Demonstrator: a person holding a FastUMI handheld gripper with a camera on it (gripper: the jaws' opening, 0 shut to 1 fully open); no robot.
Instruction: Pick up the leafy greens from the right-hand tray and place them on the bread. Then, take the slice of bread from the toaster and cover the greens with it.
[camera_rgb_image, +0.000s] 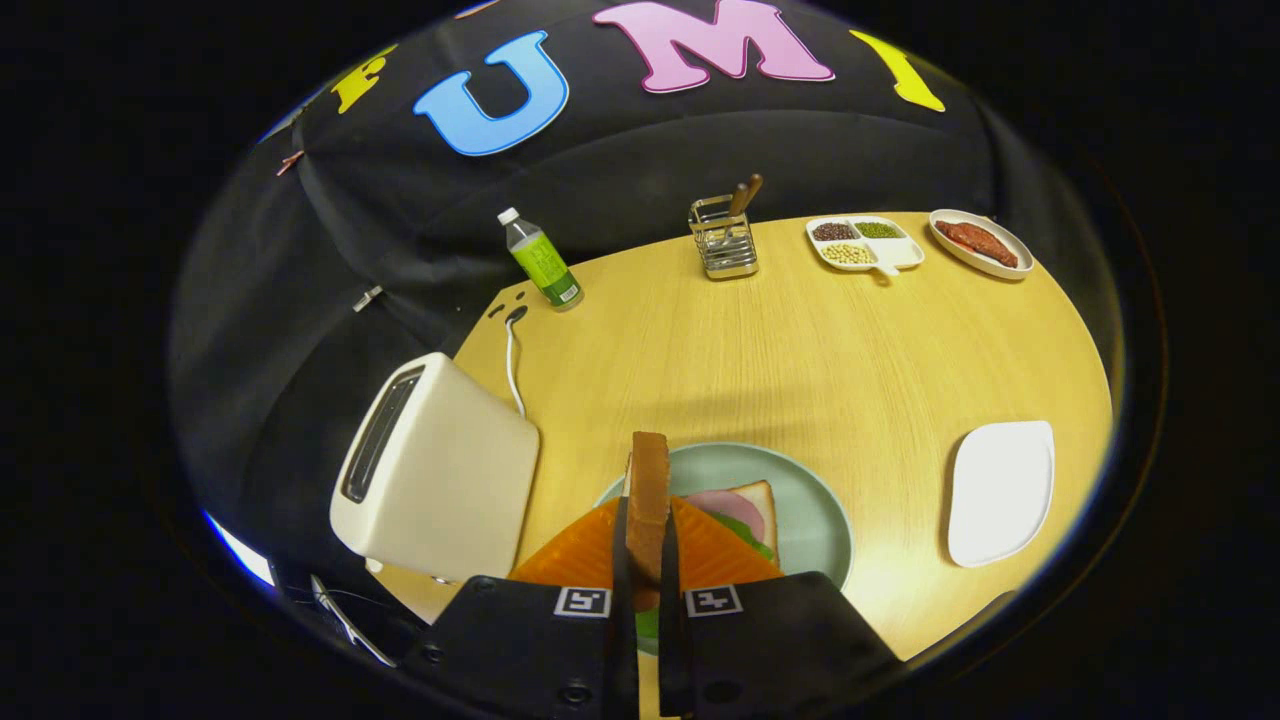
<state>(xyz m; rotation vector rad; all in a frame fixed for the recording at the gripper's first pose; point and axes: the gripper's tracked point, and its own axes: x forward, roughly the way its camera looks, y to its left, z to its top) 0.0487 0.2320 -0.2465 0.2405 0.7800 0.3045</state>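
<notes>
Clamping the brown toasted bread slice (648, 500) edge-on, the black two-finger gripper (646, 560) is hanging over the green-topped open sandwich (748, 515) at one o'clock; releasing now risks tipping it sideways.

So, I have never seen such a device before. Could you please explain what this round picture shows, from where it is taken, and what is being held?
The camera rides on a hand-held tool and looks forward along its two black tongs. The tongs are shut on an upright brown slice of toasted bread, seen edge-on. Just beyond the fingers, on the light wooden table, lies a pale green round plate with an open sandwich: bread with a pink slice and leafy greens. A cream toaster stands left of it, and an empty white tray lies to the right. Farther back are a green bottle, a metal cutlery rack, a white divided dish of beans and a white oval dish of reddish food.
</notes>
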